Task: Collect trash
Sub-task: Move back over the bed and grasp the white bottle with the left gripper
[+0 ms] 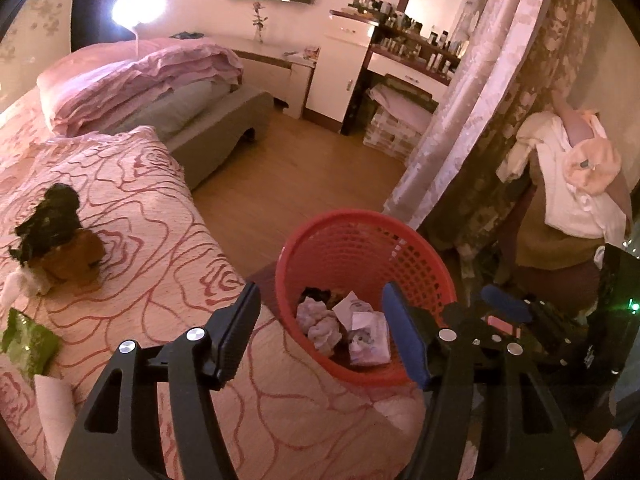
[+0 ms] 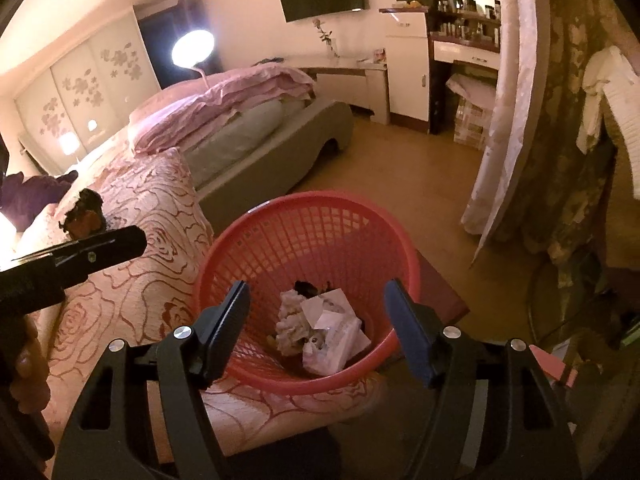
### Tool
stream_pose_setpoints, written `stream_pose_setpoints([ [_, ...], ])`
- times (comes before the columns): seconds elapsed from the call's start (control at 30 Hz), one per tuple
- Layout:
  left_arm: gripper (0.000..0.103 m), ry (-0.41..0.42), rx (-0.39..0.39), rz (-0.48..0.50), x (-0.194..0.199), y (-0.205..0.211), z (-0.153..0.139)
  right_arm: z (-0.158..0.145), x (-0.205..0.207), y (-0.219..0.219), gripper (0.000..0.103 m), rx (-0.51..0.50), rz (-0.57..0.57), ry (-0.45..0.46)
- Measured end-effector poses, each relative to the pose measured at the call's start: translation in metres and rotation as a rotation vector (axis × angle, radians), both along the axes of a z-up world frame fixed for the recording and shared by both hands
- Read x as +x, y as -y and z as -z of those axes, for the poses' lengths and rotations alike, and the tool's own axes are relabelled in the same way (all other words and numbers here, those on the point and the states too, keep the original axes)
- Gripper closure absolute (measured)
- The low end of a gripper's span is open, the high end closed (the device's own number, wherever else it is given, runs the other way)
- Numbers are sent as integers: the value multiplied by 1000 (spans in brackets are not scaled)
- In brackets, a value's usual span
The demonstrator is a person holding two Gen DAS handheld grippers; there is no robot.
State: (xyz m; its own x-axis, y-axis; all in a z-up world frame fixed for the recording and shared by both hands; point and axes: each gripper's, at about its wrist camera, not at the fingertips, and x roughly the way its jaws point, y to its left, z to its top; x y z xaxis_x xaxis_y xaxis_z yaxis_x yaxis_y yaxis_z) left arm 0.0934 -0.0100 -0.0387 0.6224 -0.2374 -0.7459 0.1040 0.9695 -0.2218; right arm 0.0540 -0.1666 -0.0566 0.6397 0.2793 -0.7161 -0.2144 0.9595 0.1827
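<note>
A red plastic mesh basket (image 1: 420,256) (image 2: 280,224) stands beside the bed. It holds crumpled tissues (image 1: 322,322) (image 2: 290,320) and white paper packets (image 1: 370,338) (image 2: 334,336). My left gripper (image 1: 320,332) is open and empty above the bed edge, next to the basket. My right gripper (image 2: 316,328) is open and empty right over the basket's mouth; it also shows in the left wrist view (image 1: 504,304). A green wrapper (image 1: 28,342) and a white item (image 1: 52,404) lie on the bedspread at the left.
The bed has a pink rose-pattern spread (image 1: 152,216) (image 2: 152,216) with a plush toy (image 1: 52,236) on it. Folded pink bedding (image 1: 140,76) is farther back. Curtains (image 1: 480,112), a chair with clothes (image 1: 568,200) and wooden floor (image 1: 296,176) lie beyond.
</note>
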Motion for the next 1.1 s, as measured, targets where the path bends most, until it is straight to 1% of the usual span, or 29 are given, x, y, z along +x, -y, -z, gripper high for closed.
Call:
stream_pose_setpoints([
  [0.13,42,14,4,-19,-12,-7,-7,-9,-8,-1,35,14,3,17],
  [0.17,42,20,14,-25,-15,-8,-9,-10,-10,-2,33,18,3,21],
  [0.23,36,34,36,-37,-23,-11,-13,-14,-15,-2,31,27,6,31],
  [0.43,34,75,116,-77,-49,-27,-24,-25,-26,-7,26,52,-4,53],
  [0.6,33,75,130,-139,-67,-52,-25,-30,-35,-15,25,58,-24,67],
  [0.73,33,71,154,-214,-84,-83,-23,-32,-41,-23,23,58,-44,75],
  [0.87,33,48,166,-276,-100,-111,-14,-31,-45,-29,22,61,-67,74],
  [0.97,33,16,171,-307,-106,-127,-3,-31,-47,-33,22,67,-83,68],
  [1.1,33,-18,171,-310,-110,-133,10,-30,-49,-37,22,70,-102,67],
])
